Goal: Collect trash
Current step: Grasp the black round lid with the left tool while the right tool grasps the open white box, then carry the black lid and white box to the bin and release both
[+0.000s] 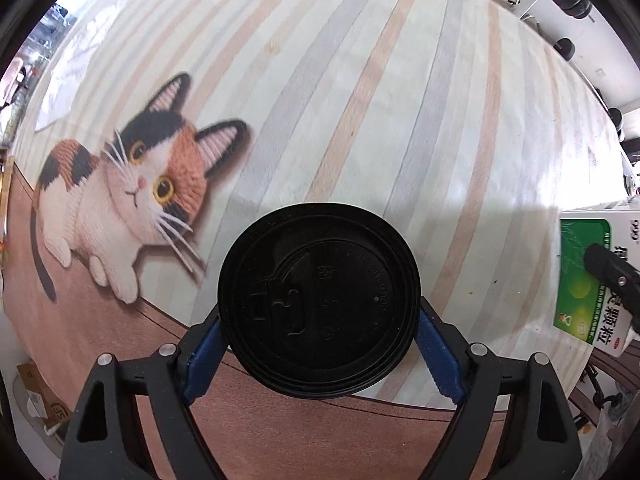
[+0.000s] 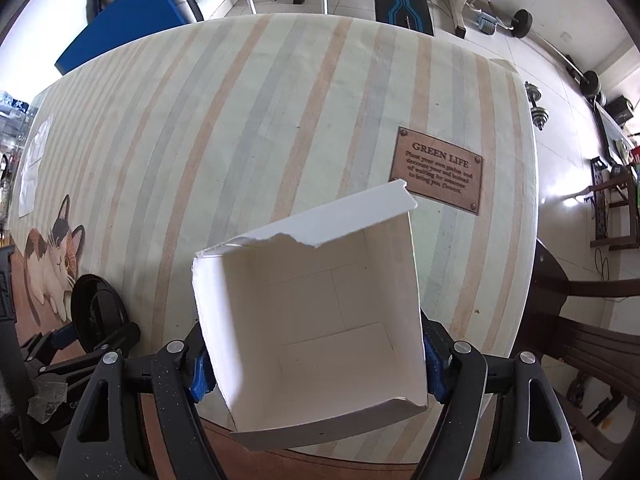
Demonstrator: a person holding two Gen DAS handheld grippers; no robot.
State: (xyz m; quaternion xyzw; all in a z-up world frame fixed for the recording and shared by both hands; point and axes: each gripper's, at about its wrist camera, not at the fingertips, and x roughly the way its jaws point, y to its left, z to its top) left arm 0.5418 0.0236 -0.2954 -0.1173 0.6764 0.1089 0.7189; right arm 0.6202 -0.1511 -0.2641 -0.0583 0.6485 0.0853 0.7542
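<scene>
Black lid (image 1: 319, 299) is clamped edgewise in left tongs (image 1: 320, 356), torn white carton (image 2: 312, 312) pinched across its walls by right tongs (image 2: 314, 364), both lifted off desk (image 2: 280, 120), presumably for disposal.

Both wrist views close above tablecloth (image 1: 360, 80)

Left gripper (image 1: 320, 340) and right gripper (image 2: 316, 360) each clamp something.

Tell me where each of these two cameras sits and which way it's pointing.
Left wrist: sits behind the left tool, looking down at the striped tablecloth; its fingers clamp a black cup lid.
Right wrist: sits behind the right tool, facing across the table; its fingers clamp an open white box.
Shared: lid, box, cat picture, tablecloth.
</scene>
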